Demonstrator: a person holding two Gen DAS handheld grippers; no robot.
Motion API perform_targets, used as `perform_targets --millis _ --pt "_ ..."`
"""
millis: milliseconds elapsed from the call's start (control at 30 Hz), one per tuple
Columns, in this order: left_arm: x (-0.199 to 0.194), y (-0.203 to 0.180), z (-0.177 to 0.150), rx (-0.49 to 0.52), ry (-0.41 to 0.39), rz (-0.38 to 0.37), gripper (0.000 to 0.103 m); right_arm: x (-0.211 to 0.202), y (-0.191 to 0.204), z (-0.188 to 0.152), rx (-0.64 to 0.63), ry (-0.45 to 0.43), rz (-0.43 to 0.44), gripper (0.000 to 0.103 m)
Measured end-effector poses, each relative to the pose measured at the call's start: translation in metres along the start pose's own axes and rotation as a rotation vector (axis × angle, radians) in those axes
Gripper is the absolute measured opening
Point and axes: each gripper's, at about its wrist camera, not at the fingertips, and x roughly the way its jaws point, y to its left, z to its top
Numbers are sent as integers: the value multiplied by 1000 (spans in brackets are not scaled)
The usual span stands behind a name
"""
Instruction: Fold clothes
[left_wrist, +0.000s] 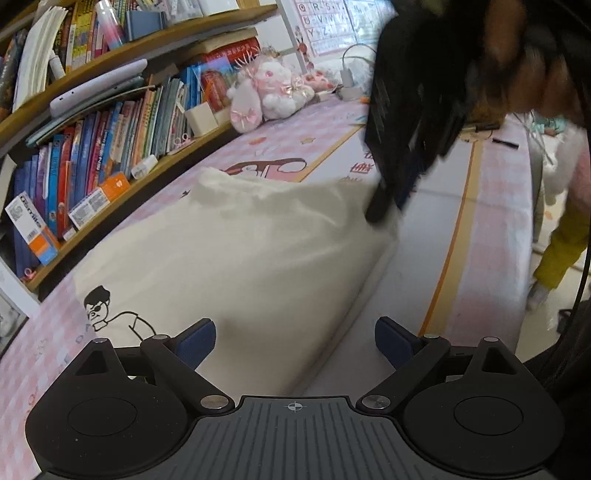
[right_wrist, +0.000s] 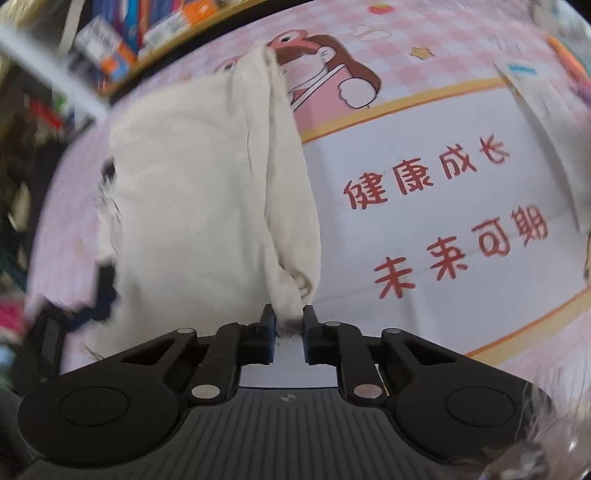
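Observation:
A cream garment (left_wrist: 236, 254) with a small cartoon figure printed on it lies on the pink checked table cover (left_wrist: 491, 221). My left gripper (left_wrist: 295, 341) stands open just above its near edge, nothing between the blue pads. Farther off in the left wrist view, my right gripper (left_wrist: 380, 210), blurred, comes down onto the cloth's far right corner. The right wrist view shows the right gripper (right_wrist: 289, 321) shut on a bunched corner of the cream garment (right_wrist: 192, 192), the fold running away from the fingers.
Shelves of books (left_wrist: 92, 147) line the left side of the table. Pink and white plush toys (left_wrist: 273, 88) sit at the far end beside a charger and cable. The white panel with red characters (right_wrist: 443, 214) lies to the right of the cloth. A yellow sleeve (left_wrist: 561, 251) is at right.

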Motion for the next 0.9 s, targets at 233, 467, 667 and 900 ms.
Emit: perform_targets --millis 233,467,667,900 --pt "2 2 -5 55 -3 153 95 -56 18 22 -14 -140 150 10" --pt "-7 6 -15 147 -4 177 58 -43 15 17 -94 -120 27 17" --pt "-12 2 -11 189 -4 136 57 -43 48 -19 -690 -243 -240 57" --pt "-18 27 10 82 -13 53 32 -4 76 -68 -1183 -191 -169 61"
